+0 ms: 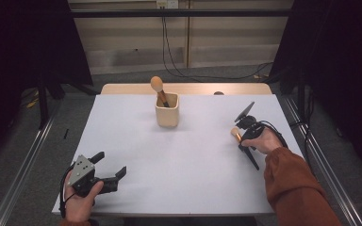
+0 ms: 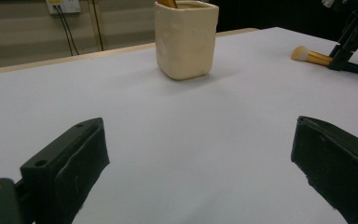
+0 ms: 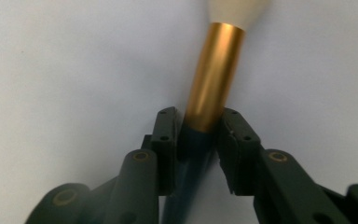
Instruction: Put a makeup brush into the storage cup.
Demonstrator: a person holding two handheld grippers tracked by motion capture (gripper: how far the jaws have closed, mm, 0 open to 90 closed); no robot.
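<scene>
A makeup brush (image 1: 236, 134) with a gold ferrule, pale bristles and a dark handle lies on the white table (image 1: 169, 165) at the right. My right gripper (image 1: 242, 137) is shut on it. In the right gripper view the gripper (image 3: 199, 135) pinches the brush (image 3: 214, 70) where the ferrule meets the handle. A second brush (image 1: 158, 88) stands in the cream cup (image 1: 167, 115) at the back middle. My left gripper (image 1: 109, 173) rests open at the front left with nothing between its jaws. Its own view shows this gripper (image 2: 200, 140) facing the cup (image 2: 186, 39) and the lying brush (image 2: 307, 56).
The table's wooden far edge (image 1: 188, 88) runs behind the cup. Metal rails (image 1: 28, 155) flank the table on both sides, and cables (image 1: 179, 70) lie on the floor beyond. A broad bare stretch of tabletop separates the two grippers.
</scene>
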